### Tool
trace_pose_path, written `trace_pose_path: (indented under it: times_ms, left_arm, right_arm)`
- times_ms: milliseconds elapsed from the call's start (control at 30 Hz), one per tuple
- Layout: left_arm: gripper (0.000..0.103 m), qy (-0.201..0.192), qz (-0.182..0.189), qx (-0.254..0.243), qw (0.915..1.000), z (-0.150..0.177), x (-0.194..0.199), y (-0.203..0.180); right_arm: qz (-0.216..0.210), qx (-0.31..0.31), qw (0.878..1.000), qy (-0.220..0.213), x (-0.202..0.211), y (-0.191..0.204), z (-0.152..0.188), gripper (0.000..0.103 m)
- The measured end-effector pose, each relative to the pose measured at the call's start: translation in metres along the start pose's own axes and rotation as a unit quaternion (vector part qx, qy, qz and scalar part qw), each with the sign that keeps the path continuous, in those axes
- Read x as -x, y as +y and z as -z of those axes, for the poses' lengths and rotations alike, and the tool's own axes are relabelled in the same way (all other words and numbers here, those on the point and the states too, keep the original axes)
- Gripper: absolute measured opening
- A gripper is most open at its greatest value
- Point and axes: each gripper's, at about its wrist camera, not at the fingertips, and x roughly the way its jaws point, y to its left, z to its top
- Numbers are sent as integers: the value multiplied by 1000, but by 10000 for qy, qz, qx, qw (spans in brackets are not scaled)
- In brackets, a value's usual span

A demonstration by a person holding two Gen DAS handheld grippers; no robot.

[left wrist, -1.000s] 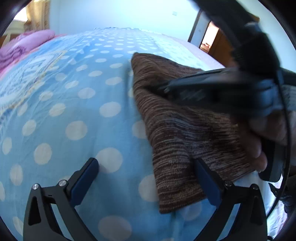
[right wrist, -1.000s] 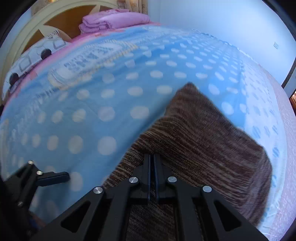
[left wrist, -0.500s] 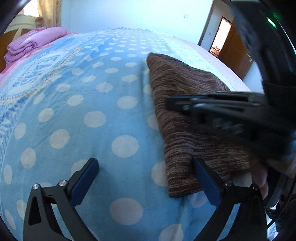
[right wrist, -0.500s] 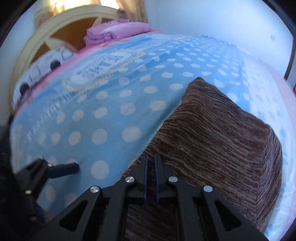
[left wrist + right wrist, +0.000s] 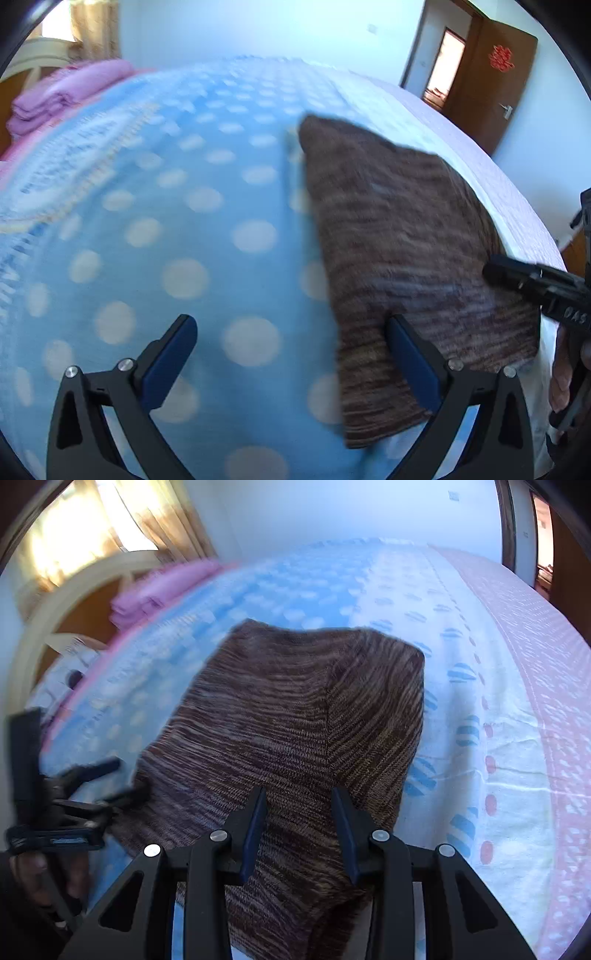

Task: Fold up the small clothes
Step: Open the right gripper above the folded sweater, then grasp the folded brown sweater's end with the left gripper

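The brown knit garment (image 5: 295, 716) lay folded on the polka-dot bed (image 5: 155, 229), toward three o'clock in the left view. The right tool (image 5: 299, 827) had just been opening, its pads clear above the knit; the left tool (image 5: 291, 354) gaped, grasping nothing. Dragging a finger across could likely undo the fold.

Bright daylight pours from a window (image 5: 74, 542) at far left, blown out to glare. Both fisheye views bend hard at their dark rims. Motion blur smears the dotted bed (image 5: 184, 240) and pink bedding (image 5: 162, 587).
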Motion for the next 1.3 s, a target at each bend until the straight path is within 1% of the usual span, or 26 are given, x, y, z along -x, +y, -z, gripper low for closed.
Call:
trace_pose_path:
  times_ms: [33,100,133,167,233,300,400,533,733,833,900,1000,1033,1067,1100,1133,1167,1200,1233,1300]
  left_arm:
    - [103,11,47,29,10000,1,2,0]
    - [103,-149,157,68,9997,0,10,-1]
    - [103,-209,208,55,9995,-1,14,-2]
    - [103,-284,304,66,9991,-5,17,-3]
    - [103,-275,430,86,9987,-10,15,-4]
    - [103,-199,439,50,9988,-14,9,-7]
    - [103,65,406,37,9991,-14,-8,-10]
    - [103,56,362,-127,9992,-13,-10,-16]
    - [103,33,349,-273,9990,-12,-12,-20]
    - [103,3,372,-336,9987,-10,-11,-23]
    - [103,-18,420,-362,9985,-9,-10,-24]
    - [100,-37,495,-415,9979,-11,-10,-26]
    - [98,-48,515,-424,9978,-11,-10,-26]
    - [96,-66,554,-450,9974,-10,-9,-28]
    - [94,-76,587,-471,9971,-10,-8,-28]
    - [88,-93,627,-487,9968,-10,-7,-29]
    - [82,-122,752,-550,9956,-9,-5,-32]
    - [74,-121,822,-599,9947,-8,-4,-34]
    - [72,-138,830,-646,9944,-8,-3,-36]
    - [72,-130,822,-668,9943,-8,-3,-39]
  right_arm:
    - [-164,-79,9998,-71,6,-5,0,39]
    - [-264,-334,9987,-297,18,-18,-7,39]
    - [-297,-497,9973,-442,22,-26,-11,42]
    - [-324,-671,9958,-536,24,-36,-15,48]
    - [-263,-1078,9916,-660,23,-60,-25,52]
    - [-349,-1375,9883,-560,9,-80,-35,52]
    - [-466,-1644,9845,-385,-13,-97,-42,52]
    - [-504,-1822,9813,-349,-33,-114,-47,52]
    - [-647,-1874,9792,-430,-48,-121,-59,52]
    - [-808,-1717,9811,-374,-55,-117,-62,48]
    - [-794,-1626,9828,-365,-58,-113,-63,48]
    - [-857,-1661,9817,-375,-61,-115,-64,44]
    - [-913,-1720,9801,-374,-63,-117,-65,38]
    - [-973,-1786,9784,-369,-63,-119,-65,29]
    - [-1056,-1859,9762,-359,-65,-122,-65,26]
    - [-1172,-1902,9741,-340,-66,-124,-64,23]
    - [-1201,-1890,9740,-343,-67,-124,-64,23]
    - [-1187,-1871,9745,-356,-67,-123,-63,22]
    - [-1173,-1860,9748,-368,-67,-122,-63,23]
    - [-1109,-1832,9760,-389,-67,-120,-63,23]
